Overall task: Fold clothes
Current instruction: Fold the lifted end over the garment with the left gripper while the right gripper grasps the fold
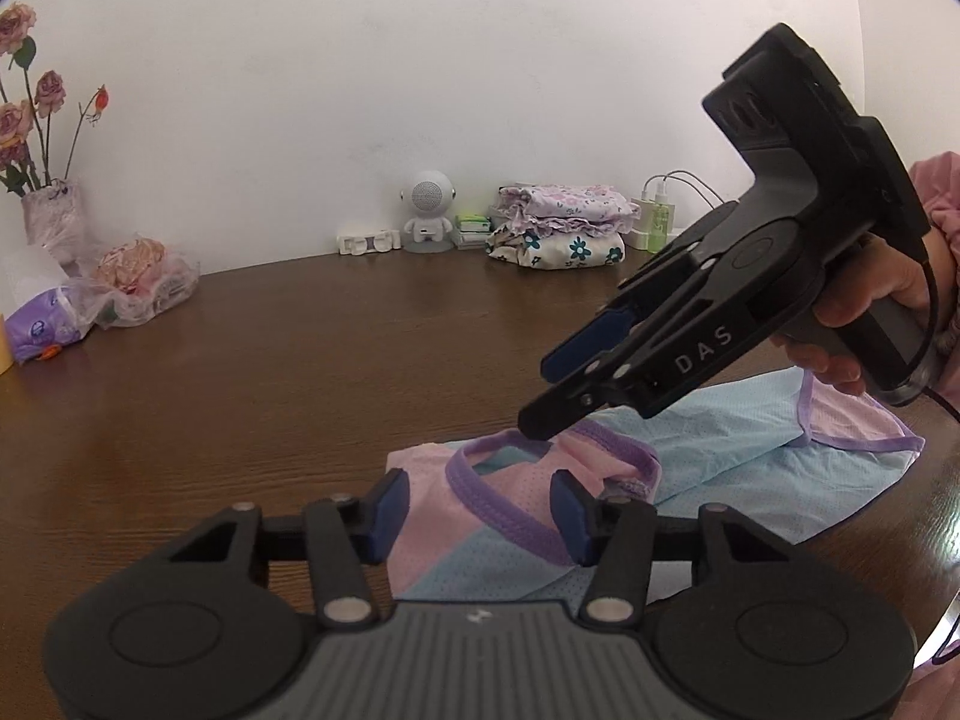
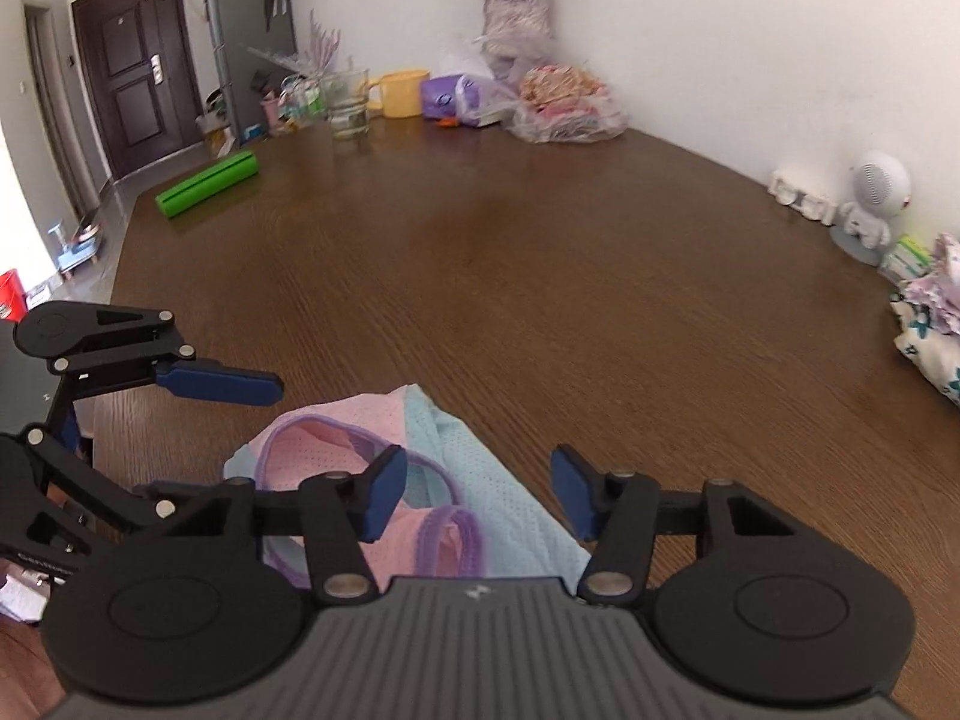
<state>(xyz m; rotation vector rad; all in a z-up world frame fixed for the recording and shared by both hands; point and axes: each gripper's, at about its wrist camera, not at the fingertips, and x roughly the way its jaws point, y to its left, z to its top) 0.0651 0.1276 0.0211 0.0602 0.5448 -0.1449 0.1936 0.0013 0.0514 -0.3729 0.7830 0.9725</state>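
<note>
A pink and light blue shirt (image 1: pixel 690 450) with purple trim is spread on the brown table (image 1: pixel 270 372), near its front edge. The left gripper (image 1: pixel 480 510) is held just above the collar with its fingers apart, holding nothing. The right gripper (image 2: pixel 480 495) is also seen open over the cloth.

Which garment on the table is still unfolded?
The pink-and-blue mesh top with purple trim, spread flat under both open grippers; the two floral garments sit folded and stacked by the wall.
</note>
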